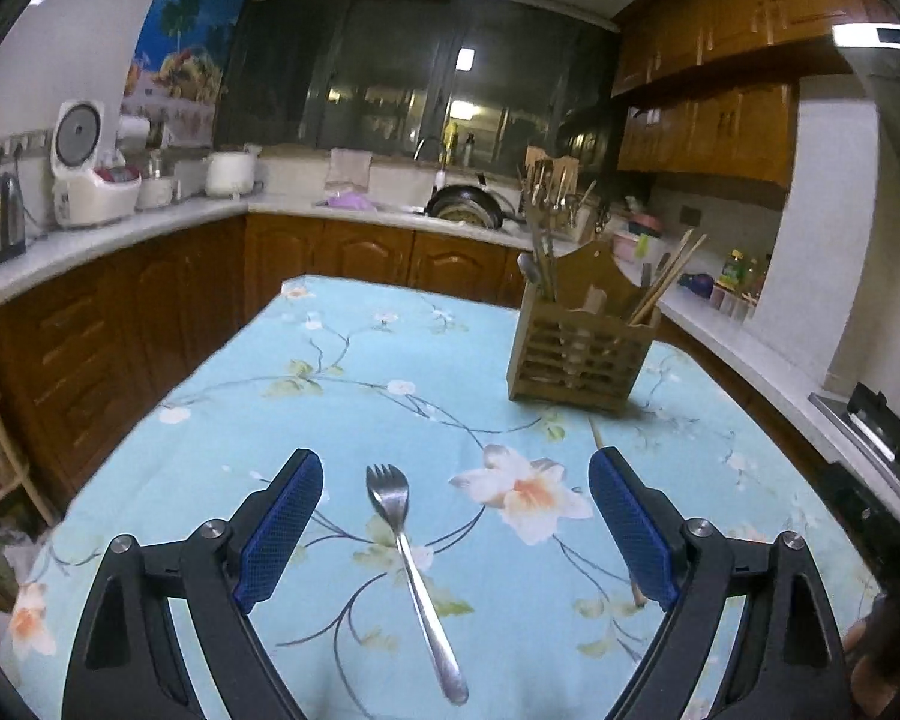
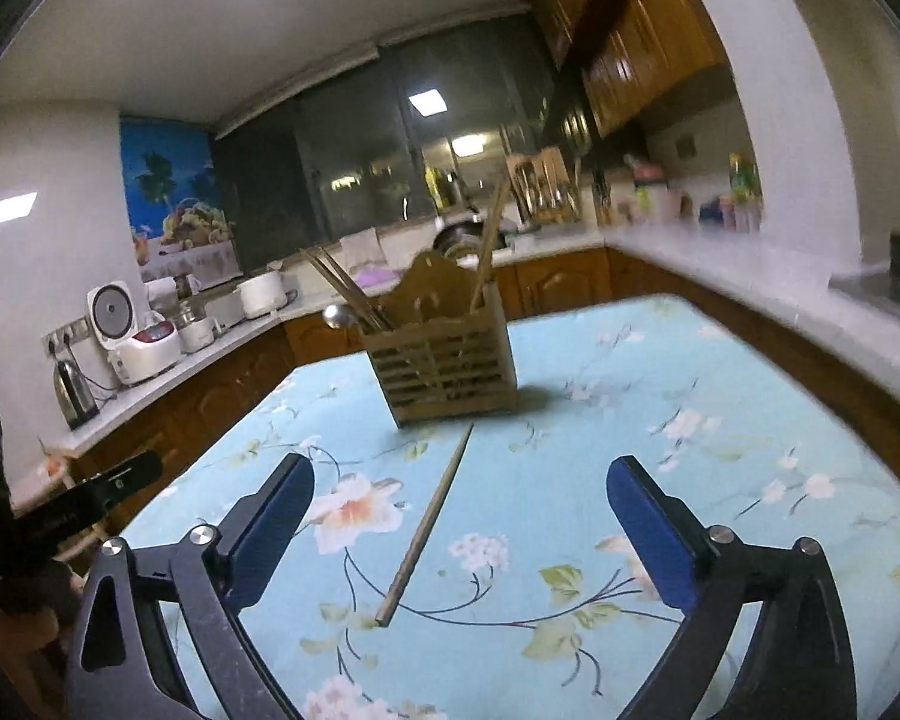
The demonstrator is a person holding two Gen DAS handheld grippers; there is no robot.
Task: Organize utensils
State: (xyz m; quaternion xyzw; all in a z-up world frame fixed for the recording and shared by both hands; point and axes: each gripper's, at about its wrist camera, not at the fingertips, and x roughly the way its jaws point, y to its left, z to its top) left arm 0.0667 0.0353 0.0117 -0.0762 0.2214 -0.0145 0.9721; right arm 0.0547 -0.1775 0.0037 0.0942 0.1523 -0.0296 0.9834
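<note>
On the worktop (image 1: 342, 396) the wooden holder (image 1: 576, 354) stands at the far right, with bare cloth all around it. A fork (image 1: 411, 564) lies between the wide-apart fingers of the left tool (image 1: 456, 483), a chopstick (image 2: 429, 525) between those of the right tool (image 2: 461, 489).

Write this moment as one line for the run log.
left gripper: open over fork | right gripper: open over chopstick | wooden holder: upright on tablecloth
</note>
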